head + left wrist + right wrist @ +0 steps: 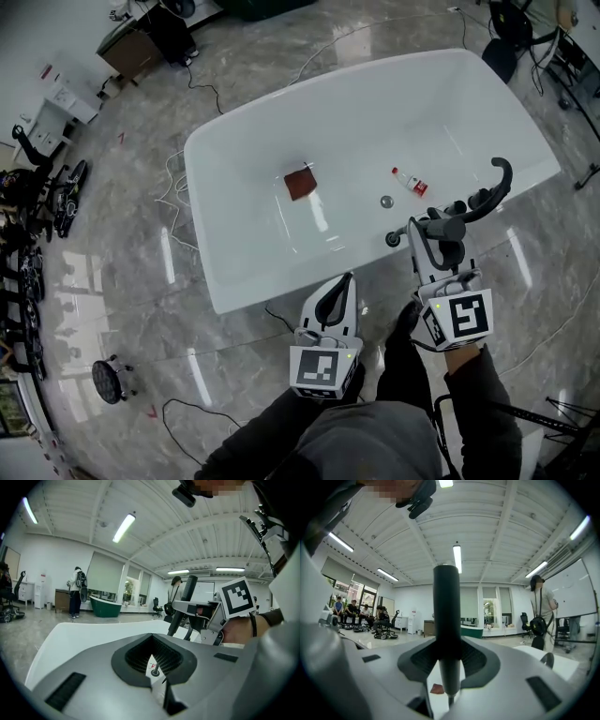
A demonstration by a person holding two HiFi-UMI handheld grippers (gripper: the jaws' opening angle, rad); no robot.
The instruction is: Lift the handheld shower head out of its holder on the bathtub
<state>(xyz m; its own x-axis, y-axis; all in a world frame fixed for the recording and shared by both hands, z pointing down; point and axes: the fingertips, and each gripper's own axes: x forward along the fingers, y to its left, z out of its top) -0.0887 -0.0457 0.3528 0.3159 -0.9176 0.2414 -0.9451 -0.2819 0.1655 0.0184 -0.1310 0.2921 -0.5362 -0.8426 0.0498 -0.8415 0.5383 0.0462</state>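
We are clamping the right gripper (433,236), jaws partly spread, on the handle of the shower head (446,620), which is standing upright between the pads above the near rim of the bathtub (234,281). We are judging this as the lift-out step, and the next move is calling for a straight upward pull clear of the holder. The left gripper (343,289), jaws nearly together, is holding nothing.

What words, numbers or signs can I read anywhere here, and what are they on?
No text here can be read.
Small bottle in the bathtub: red label, print too small to read.
Marker cubes: black-and-white square patterns only, no letters or numbers.
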